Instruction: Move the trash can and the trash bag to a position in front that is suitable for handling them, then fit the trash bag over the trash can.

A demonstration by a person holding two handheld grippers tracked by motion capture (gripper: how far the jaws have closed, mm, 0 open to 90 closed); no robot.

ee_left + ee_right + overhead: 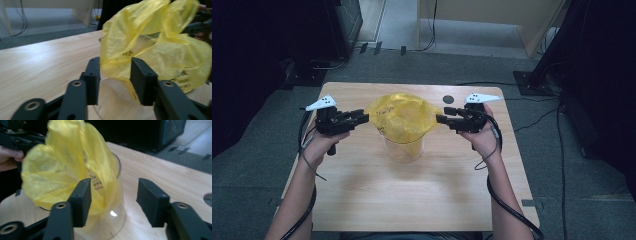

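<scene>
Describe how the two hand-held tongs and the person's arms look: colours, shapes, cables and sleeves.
Both tongs, left and right, are black, with flat rectangular jaw blocks on bolted link arms with metal-ringed pivot holes. Each carries a pale three-cornered plate with small dark dots, and a black cable trails back along the forearm. The forearms are bare; no sleeves show.

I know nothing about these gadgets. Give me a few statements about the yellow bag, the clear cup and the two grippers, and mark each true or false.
1. The yellow bag sits in a clear cup. True.
2. The cup lies on its side. False: it stands upright on the wooden table.
3. The left gripper and right gripper flank the bag. True.
4. The right gripper is clamped shut. False: its jaws stand apart.
5. The bag is blue. False: it is yellow.
</scene>
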